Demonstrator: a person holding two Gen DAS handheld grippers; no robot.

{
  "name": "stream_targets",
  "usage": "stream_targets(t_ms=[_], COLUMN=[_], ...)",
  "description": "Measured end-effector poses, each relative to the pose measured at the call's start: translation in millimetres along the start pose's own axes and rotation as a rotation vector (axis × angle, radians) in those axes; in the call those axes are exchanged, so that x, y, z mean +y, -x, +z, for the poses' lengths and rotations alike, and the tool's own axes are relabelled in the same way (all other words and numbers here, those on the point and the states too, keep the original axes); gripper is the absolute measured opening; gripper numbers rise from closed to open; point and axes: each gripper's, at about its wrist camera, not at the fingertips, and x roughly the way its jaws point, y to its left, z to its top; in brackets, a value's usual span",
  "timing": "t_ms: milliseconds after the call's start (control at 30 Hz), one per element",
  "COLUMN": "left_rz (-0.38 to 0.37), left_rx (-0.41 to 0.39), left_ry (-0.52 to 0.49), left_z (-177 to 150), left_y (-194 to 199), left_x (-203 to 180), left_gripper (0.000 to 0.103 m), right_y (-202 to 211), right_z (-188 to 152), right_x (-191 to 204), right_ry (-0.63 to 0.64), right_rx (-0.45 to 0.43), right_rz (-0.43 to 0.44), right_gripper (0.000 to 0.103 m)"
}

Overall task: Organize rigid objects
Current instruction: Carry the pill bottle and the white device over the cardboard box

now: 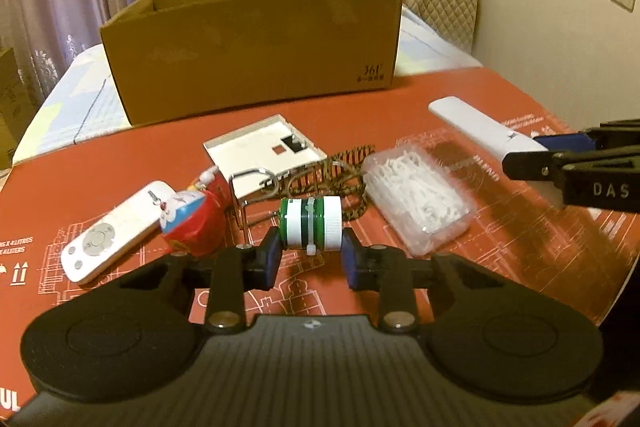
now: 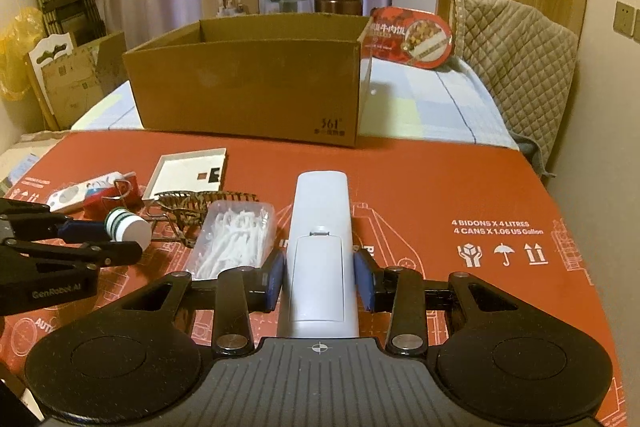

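- Box (image 2: 248, 83) sits open at the far edge of the red mat (image 2: 440, 187), so both loads probably go in there.
- Right gripper (image 2: 319, 277) is clamped on the long white remote (image 2: 320, 227), held lengthwise. I'd keep it level so it clears the box wall.
- Left gripper (image 1: 310, 251) is squeezed on the little green-and-white spool (image 1: 311, 223), end to end. Lift it straight up, since the clip (image 1: 248, 195) and cord (image 1: 344, 167) are right behind it.

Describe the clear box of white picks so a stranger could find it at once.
Start at the cardboard box on the red mat. Nearer than it, left of the long white remote, lies the clear plastic box, the only see-through container, full of white picks.
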Motion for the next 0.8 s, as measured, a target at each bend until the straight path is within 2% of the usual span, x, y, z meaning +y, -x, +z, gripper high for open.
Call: stream_targets(t_ms=[200, 433, 600, 800], left_rz=[-0.009, -0.012, 0.002, 0.008], left_rx=[-0.069, -0.144, -0.198, -0.259], left_ry=[0.016, 0.023, 0.02, 0.027], left_z=[24.9, 66.4, 103.7, 146.8], left_y=[25.1, 45.3, 42.3, 20.6], left_x=[-4.2, -1.5, 10.8, 29.5], left_gripper=[0.027, 0.027, 0.027, 0.027], right_y=[23.8, 46.3, 39.3, 6.5], right_z=[18.9, 66.5, 102.8, 145.7], right_x=[1.1, 3.0, -1.8, -8.1], right_ry=[-0.015, -0.026, -0.028, -0.04], right_rx=[-0.052, -0.146, -0.204, -0.245], right_rz=[-0.007, 0.023, 0.034, 0.041], right_gripper=[0.035, 0.035, 0.035, 0.035])
